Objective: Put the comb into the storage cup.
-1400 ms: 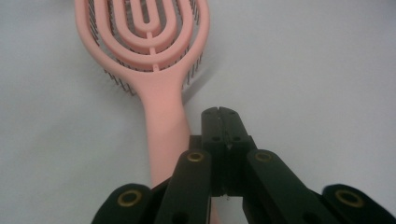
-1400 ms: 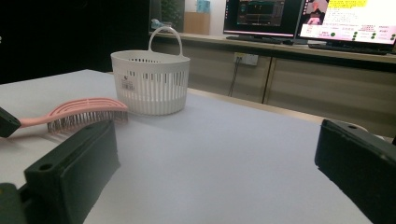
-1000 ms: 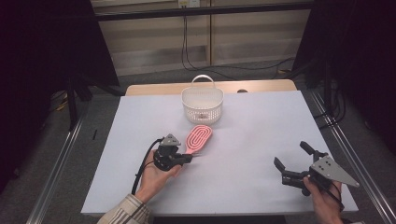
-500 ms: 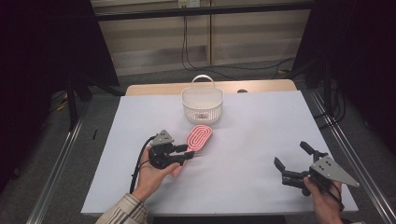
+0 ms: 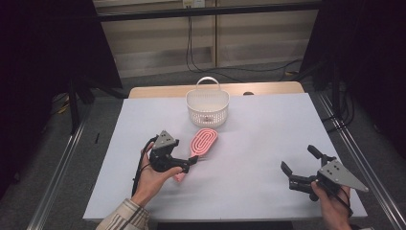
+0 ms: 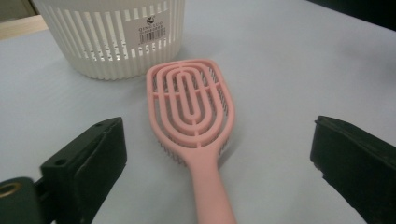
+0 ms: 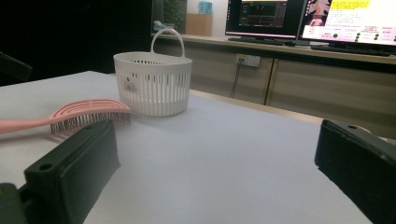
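A pink hairbrush [image 5: 205, 141] lies flat on the white table [image 5: 268, 129], its head pointing at a white slatted basket [image 5: 207, 111] with a handle. My left gripper [image 5: 191, 163] sits over the brush's handle. In the left gripper view the left gripper [image 6: 217, 135] has just been opening; its jaws stand wide on either side of the hairbrush [image 6: 189, 102] without touching it, and the basket [image 6: 112, 42] is behind. My right gripper [image 5: 298, 158] rests open near the table's front right, holding nothing. In the right gripper view the right gripper [image 7: 217, 135] faces the hairbrush [image 7: 88, 112] and the basket [image 7: 154, 88].
The basket stands at the table's far middle edge. Metal rails [image 5: 354, 158] run along both sides of the table, and cables trail on the floor behind it. Lit monitors [image 7: 345, 18] stand on a counter beyond the table.
The left gripper's jaws have opened and let go of the brush handle. The left hand drew back slightly to the left. The brush and the right gripper stayed put.
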`<state>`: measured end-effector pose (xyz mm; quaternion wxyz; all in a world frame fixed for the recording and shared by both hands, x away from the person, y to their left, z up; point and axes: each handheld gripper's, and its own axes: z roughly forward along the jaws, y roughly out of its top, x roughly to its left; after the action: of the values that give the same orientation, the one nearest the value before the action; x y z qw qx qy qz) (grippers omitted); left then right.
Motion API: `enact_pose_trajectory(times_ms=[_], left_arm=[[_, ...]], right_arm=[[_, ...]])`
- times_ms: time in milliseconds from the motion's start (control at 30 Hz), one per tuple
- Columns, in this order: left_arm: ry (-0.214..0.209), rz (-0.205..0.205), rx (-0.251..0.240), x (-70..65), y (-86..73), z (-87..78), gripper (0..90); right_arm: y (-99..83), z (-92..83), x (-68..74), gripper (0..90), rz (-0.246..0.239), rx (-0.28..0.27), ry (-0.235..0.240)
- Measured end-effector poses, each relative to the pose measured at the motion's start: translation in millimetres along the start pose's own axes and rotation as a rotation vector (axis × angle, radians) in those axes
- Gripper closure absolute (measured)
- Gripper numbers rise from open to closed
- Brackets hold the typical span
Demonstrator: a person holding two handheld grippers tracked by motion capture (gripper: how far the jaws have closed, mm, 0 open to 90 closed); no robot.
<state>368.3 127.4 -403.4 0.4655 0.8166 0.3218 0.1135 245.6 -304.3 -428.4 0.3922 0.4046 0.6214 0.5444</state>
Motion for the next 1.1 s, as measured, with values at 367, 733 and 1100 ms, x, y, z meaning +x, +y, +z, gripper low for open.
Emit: enact_pose_trajectory(times_ms=[367, 733, 1100], left_arm=[[0.087, 0.024, 0.036, 11.9, 6.3, -1.3, 4.5], [-0.062, -0.003, 0.164, 26.0, 21.9, -2.8, 7.1], [-0.013, -0.011, 0.189, 39.5, 36.3, -1.2, 5.0]], right_arm=[[0.0, 0.3, 0.5, 0.0, 0.003, 0.003, 0.012], [-0.2, 0.5, 0.4, 0.0, 0.000, 0.004, 0.015], [-0.3, 1.1, 0.2, 0.0, 0.003, 0.005, 0.014]])
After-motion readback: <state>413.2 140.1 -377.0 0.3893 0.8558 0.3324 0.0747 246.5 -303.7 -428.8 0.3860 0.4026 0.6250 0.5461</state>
